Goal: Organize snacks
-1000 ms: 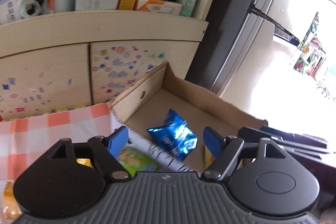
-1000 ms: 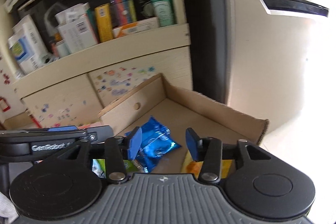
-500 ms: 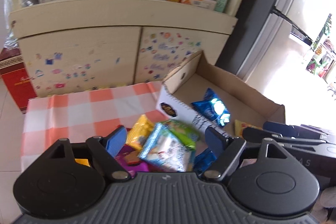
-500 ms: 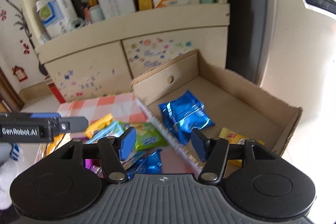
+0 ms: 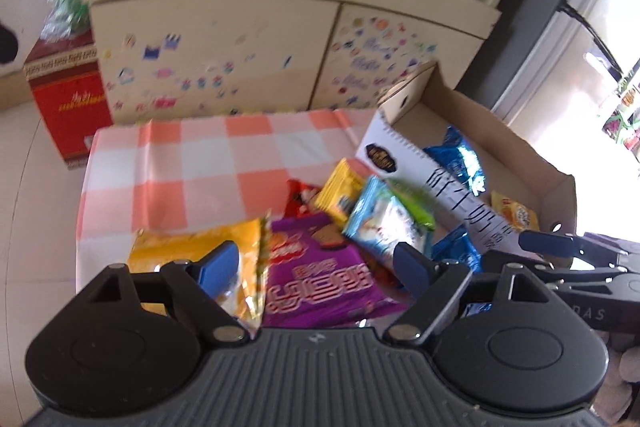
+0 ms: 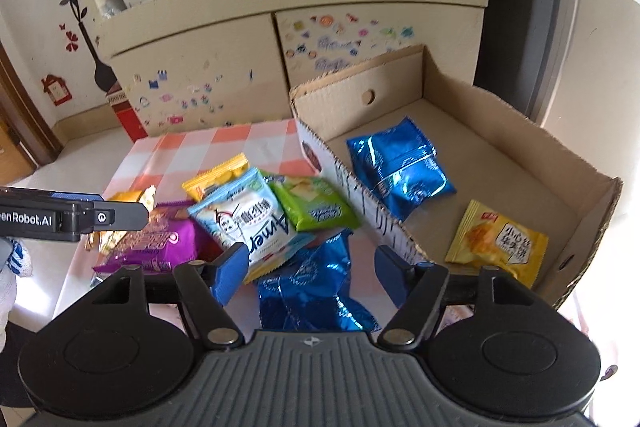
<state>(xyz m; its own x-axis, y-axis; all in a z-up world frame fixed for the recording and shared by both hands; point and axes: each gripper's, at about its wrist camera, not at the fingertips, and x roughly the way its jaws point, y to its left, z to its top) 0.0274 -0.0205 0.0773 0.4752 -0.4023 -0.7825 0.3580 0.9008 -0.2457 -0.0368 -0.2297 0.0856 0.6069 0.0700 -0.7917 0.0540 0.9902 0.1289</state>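
Observation:
A pile of snack packets lies on an orange-and-white checked cloth (image 5: 208, 163). My left gripper (image 5: 318, 267) hovers over a purple packet (image 5: 320, 283), beside a yellow bag (image 5: 188, 247); its jaws are opening with nothing pressed between them. My right gripper (image 6: 306, 273) hangs above a blue foil packet (image 6: 316, 291), its jaws opening too and gripping nothing. A light-blue and white packet (image 6: 244, 219) and a green one (image 6: 316, 207) lie just beyond. The cardboard box (image 6: 520, 147) to the right holds a blue foil bag (image 6: 400, 167) and a small yellow packet (image 6: 496, 239).
A cream cabinet (image 6: 224, 67) with stickers stands behind the cloth, its shelf crowded with boxes and bottles. A red carton (image 5: 68, 99) sits on the floor at the left. A dark fridge edge (image 6: 516, 7) rises behind the box. The left gripper's side (image 6: 60, 217) shows in the right wrist view.
Both views have swung left and down from the box interior to the snack pile on the cloth. Both grippers' jaws stand wider than before.

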